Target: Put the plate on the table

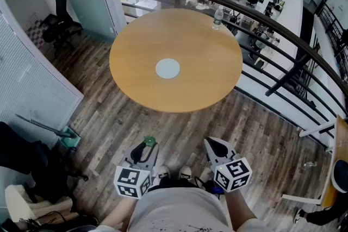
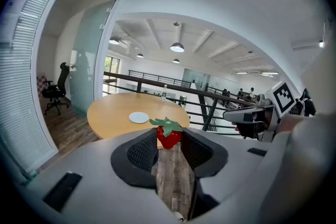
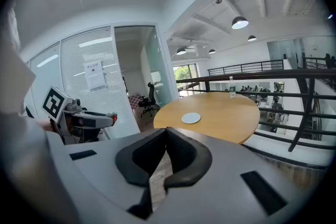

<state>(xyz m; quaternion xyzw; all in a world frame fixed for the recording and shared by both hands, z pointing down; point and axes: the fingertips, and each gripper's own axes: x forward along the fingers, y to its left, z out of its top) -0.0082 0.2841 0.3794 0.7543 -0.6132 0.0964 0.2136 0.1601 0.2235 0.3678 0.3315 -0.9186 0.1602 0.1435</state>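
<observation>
A small pale round plate (image 1: 167, 68) lies flat in the middle of the round wooden table (image 1: 136, 57), well ahead of both grippers. My left gripper (image 1: 148, 145) hangs low over the floor in front of the person, shut on a toy strawberry (image 2: 169, 136) with green leaves, pinched between its black pads. Beside it, my right gripper (image 1: 216, 145) is shut, its pads meeting at the tips with nothing between them. The left gripper view shows the plate (image 2: 138, 117) beyond the strawberry. The right gripper view shows the plate (image 3: 191, 118) on the table (image 3: 231, 115) past the right gripper (image 3: 167, 131).
A water bottle (image 1: 218, 16) stands at the table's far edge. A dark metal railing (image 1: 283, 35) curves behind and to the right of the table. A black office chair (image 1: 58, 19) stands at the back left by a glass partition. Wood-plank floor (image 1: 179, 133) lies between me and the table.
</observation>
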